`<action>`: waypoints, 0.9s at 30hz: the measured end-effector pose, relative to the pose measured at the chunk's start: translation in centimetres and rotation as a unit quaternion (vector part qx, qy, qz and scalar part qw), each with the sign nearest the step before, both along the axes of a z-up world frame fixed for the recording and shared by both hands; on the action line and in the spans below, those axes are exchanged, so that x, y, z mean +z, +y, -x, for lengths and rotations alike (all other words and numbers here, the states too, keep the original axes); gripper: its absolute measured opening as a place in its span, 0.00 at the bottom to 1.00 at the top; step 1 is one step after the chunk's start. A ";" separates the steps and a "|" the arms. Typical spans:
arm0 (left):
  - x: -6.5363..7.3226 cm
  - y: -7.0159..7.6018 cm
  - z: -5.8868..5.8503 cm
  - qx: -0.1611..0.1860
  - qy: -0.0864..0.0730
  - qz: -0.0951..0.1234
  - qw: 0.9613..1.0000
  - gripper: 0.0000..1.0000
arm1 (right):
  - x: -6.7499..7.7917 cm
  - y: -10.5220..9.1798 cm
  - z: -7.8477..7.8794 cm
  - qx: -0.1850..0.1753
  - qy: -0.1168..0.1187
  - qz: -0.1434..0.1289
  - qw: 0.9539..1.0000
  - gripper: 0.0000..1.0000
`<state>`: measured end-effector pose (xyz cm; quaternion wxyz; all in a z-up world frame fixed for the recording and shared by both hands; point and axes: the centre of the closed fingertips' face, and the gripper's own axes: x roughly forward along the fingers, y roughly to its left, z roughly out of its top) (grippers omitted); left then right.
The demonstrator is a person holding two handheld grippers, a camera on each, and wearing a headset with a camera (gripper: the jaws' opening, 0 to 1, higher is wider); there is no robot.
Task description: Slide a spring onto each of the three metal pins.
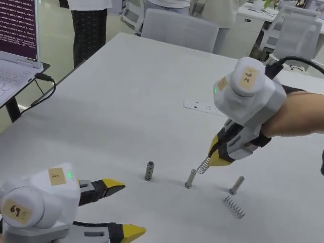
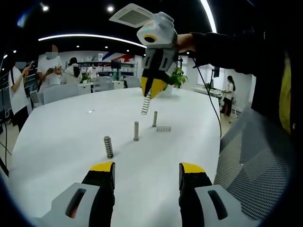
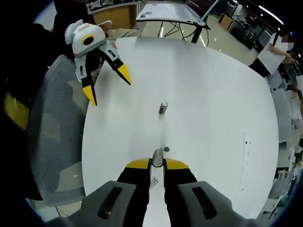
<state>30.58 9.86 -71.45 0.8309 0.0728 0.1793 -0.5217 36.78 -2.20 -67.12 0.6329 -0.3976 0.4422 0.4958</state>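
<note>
Near the middle of the white table [image 1: 116, 101] my right gripper [image 1: 212, 158] hangs tilted over the row of pins. Its yellow-tipped jaws are pinched almost together on the upper end of a spring [image 1: 204, 165]. The spring's free end dangles just above and a touch right of the middle pin [image 1: 190, 178]. It is close, but as far as I can judge it is not yet over the tip. The left pin [image 1: 149, 171] already wears a spring. The right pin [image 1: 236, 185] is bare, and a loose spring [image 1: 234, 207] lies on the table just to the near side of it. My left gripper [image 1: 129, 208] sits at the near left, jaws spread wide with nothing between them, well apart from the work.

To do this step well, I want the spring's axis lined up with the pin before I lower it. It slants now, so I would roll my wrist until the coil hangs upright. Then I would centre its open mouth over the pin top, checking in the right gripper view, where the pin head peeks out just beyond the jaws. From there I ease straight down and release only once several coils are round the shaft. A sideways nudge could knock the pin or kink the coil, so I go slowly.
</note>
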 end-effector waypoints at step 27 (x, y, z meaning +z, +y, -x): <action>-0.2 0.6 -0.4 0.007 0.005 0.000 1.000 0.49 | -2.7 0.7 -1.8 -0.009 0.025 0.012 1.000 0.07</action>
